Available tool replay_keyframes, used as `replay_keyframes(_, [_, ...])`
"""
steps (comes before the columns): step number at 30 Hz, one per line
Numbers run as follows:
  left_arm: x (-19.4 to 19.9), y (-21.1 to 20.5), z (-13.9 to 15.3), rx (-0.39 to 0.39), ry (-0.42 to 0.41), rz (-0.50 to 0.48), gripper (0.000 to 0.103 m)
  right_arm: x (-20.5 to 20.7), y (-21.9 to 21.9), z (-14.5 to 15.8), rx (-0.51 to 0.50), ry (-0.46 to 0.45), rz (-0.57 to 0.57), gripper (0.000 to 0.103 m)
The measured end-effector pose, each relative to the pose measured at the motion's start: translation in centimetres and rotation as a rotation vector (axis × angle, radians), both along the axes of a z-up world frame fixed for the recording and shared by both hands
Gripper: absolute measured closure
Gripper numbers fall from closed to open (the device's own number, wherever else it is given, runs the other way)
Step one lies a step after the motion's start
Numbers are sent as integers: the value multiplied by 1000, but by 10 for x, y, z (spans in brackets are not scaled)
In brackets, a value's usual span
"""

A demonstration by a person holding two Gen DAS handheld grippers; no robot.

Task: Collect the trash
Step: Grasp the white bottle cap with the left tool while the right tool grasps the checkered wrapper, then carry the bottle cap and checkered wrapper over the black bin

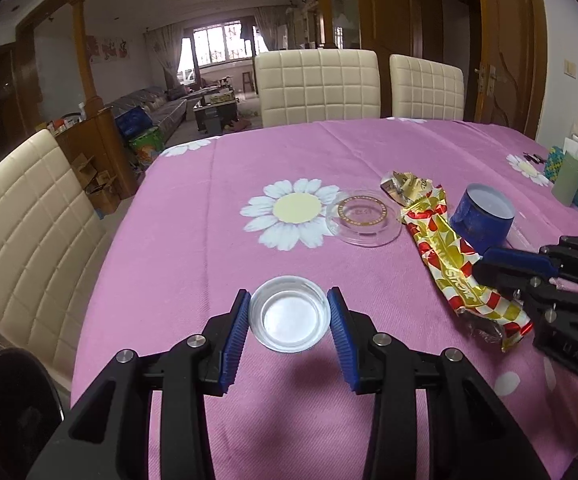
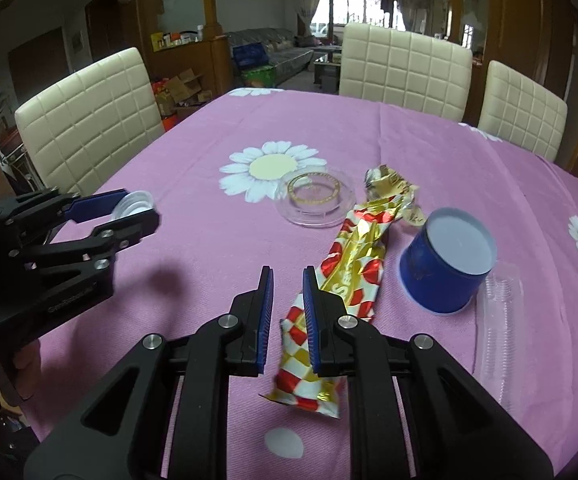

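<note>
Pink flowered cloth covers the desk (image 1: 217, 440). Left gripper (image 1: 289, 316) is clamped on a clear lid (image 1: 288, 317); keep it level. Right gripper (image 2: 288, 320) is clenched, empty, the foil wrapper (image 2: 345, 276) just beside it.

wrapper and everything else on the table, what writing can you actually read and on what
"STRONG", partly creased: crumpled red, gold and white foil wrapper.
Gold ring of lettering: round clear plastic lid, too small to read.
Embossed lettering: body of the left gripper, too blurred to read.
Upside-down blue paper cup: dark mark, unreadable.
Small clear round cap: no text.
</note>
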State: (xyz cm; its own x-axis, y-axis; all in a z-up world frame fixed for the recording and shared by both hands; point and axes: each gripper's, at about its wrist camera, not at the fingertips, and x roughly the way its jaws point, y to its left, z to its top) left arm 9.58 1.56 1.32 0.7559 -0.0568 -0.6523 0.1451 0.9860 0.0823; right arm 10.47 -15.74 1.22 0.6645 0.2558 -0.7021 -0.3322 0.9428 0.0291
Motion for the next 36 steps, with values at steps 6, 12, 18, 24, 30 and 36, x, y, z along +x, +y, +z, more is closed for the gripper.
replay_keyframes(6, [-7,10,-2,-2,-9,16,64,13,-15,-11,52,87,-28,81])
replay_keyframes(12, [-6,4,-9,4,-2,5,64,13,-18,-22,-10,29,-142,6])
replay_keyframes(18, [-5,1,-12,8,1,2,64,27,-15,-46,-42,126,-128,15])
replay_keyframes(24, [-6,-1,-17,14,15,-2,64,33,-12,-58,-44,179,-125,53])
replay_keyframes(30, [-14,2,-5,15,-25,1,64,14,-7,-30,-25,106,-100,74])
replay_keyframes(36, [-26,16,12,-8,-72,24,64,-3,18,0,-15,28,0,74])
